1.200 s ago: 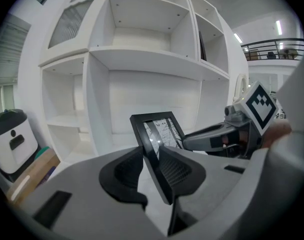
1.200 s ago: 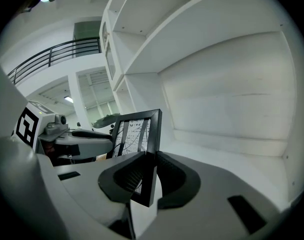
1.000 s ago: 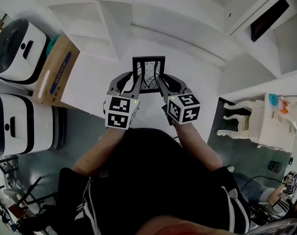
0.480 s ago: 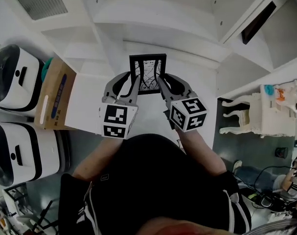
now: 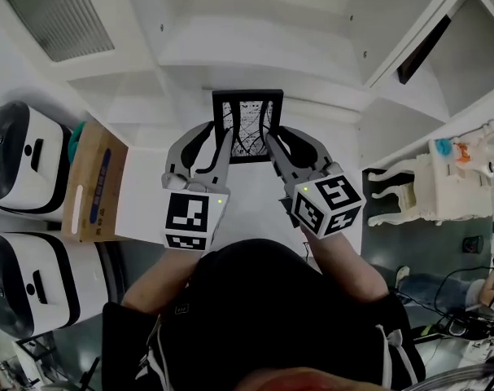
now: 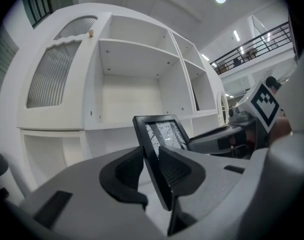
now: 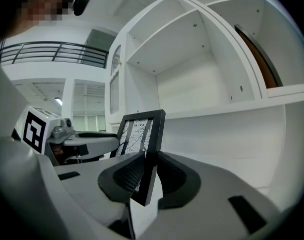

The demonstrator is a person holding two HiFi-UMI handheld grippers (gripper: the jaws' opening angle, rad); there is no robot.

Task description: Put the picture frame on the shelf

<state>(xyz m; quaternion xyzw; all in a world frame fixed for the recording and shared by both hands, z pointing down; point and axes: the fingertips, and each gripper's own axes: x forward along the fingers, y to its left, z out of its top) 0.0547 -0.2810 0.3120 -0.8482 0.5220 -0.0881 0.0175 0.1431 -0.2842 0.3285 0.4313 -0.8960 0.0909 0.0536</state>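
Two grips — left claw (image 6: 152, 166), right claw (image 7: 147, 176) | picture frame (image 5: 247, 125) lower corners hidden

A white ornate table (image 5: 426, 195) stands on grey floor (image 5: 417, 255).

We see a black picture frame (image 5: 247, 126) at centre, around a white sheet crossed with thin black lines (rather like bare branches). The shelf (image 5: 255, 39) along the top is plain white. The left tongs (image 5: 222, 141) and right tongs (image 5: 273, 141) are grey with black ribbed pads (image 6: 176, 170), and their cubes (image 5: 187, 218) carry black-and-white squares. At centre left, a brown cardboard box (image 5: 88, 182) bears a blue stripe.
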